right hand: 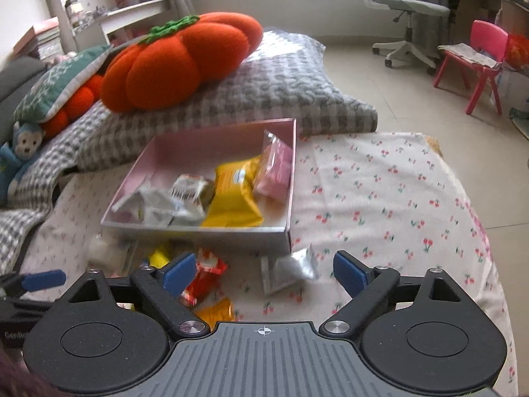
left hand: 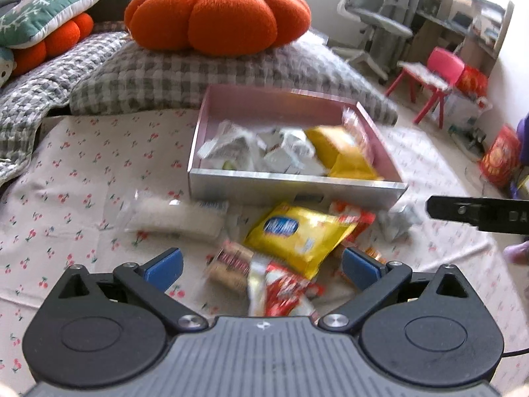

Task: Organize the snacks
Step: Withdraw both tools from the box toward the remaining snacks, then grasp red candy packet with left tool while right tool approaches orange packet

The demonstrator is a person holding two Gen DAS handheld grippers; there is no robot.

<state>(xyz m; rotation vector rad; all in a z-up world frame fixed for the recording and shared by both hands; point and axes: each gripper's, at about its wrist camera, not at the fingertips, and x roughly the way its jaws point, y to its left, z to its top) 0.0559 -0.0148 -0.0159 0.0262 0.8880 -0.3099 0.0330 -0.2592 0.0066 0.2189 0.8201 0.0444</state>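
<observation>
On the cherry-print bed [right hand: 380, 192], just before the pink box [left hand: 294, 188], loose snacks lie: the left gripper [left hand: 261, 266], jaws wide and empty, hangs nearest the yellow packet [left hand: 297, 235], the right gripper [right hand: 264, 269], equally wide, faces a silver pouch [right hand: 291, 269].

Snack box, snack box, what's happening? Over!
Both tools, left and right, open, empty. Pink box part filled. Yellow packet among loose snacks outside. Nothing blocking.

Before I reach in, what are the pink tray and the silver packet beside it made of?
The pink tray looks like rigid card or thin board with a matte pink lining: flat walls, crisp corners. The silver packet seems to be crinkled metallised foil film, given its glossy highlights and creases. Blur leaves both uncertain.
</observation>
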